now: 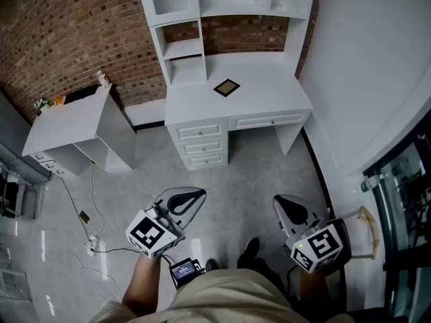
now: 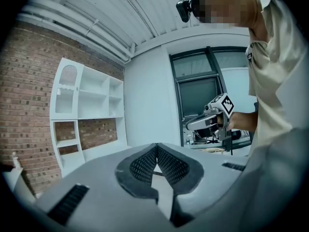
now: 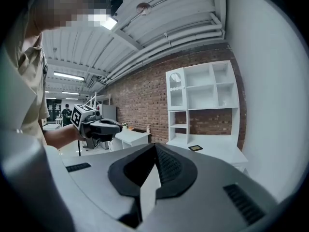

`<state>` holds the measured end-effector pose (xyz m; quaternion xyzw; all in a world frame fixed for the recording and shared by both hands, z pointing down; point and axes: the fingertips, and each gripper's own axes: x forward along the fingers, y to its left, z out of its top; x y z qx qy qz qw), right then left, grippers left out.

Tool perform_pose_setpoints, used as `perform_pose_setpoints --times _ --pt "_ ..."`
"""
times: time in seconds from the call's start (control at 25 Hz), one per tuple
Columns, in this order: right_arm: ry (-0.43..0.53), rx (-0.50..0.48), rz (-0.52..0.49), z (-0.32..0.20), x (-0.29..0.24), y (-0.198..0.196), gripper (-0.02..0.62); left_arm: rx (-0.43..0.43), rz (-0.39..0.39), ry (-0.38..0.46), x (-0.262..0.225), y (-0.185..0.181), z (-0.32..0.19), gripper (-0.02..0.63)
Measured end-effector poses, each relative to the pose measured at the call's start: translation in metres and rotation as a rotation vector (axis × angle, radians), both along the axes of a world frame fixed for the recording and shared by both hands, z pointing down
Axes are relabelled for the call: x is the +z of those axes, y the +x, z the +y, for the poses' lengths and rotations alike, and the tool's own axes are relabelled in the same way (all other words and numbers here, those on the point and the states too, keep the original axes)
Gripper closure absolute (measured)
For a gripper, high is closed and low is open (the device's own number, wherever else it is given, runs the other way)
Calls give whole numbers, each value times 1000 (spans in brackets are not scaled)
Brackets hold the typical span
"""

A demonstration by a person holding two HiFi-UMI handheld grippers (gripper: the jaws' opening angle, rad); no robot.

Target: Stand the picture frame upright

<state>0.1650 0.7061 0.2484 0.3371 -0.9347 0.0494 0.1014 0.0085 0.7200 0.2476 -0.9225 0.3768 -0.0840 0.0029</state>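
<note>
The small dark square picture frame (image 1: 227,87) lies flat on the top of the white wooden desk (image 1: 273,89), in the upper middle of the head view. It is just in front of the white shelf unit (image 1: 185,49), which backs onto the red brick wall (image 1: 67,32). Lower in the frame, over the grey floor (image 1: 249,173), the left gripper (image 1: 192,197) has its jaws together on nothing. The right gripper (image 1: 286,206) is likewise closed and empty. A white side table (image 1: 67,126) stands at the left.
</note>
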Motion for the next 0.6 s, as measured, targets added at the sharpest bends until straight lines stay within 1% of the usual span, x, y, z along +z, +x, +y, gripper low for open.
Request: perform_pose_setpoints --times 0.2,0.32,0.48,0.6 --pt "-24 11 -9 -39 9 22 591 -13 -7 0 5 17 -36 598" --pt "-13 -9 -11 -70 6 36 591 -32 -9 -7 6 32 -68 598" --pt "3 -47 -7 -114 3 53 591 -35 -23 7 4 57 -109 598" --pt "5 -68 -14 -142 3 65 591 -64 -30 -11 6 68 -134 598"
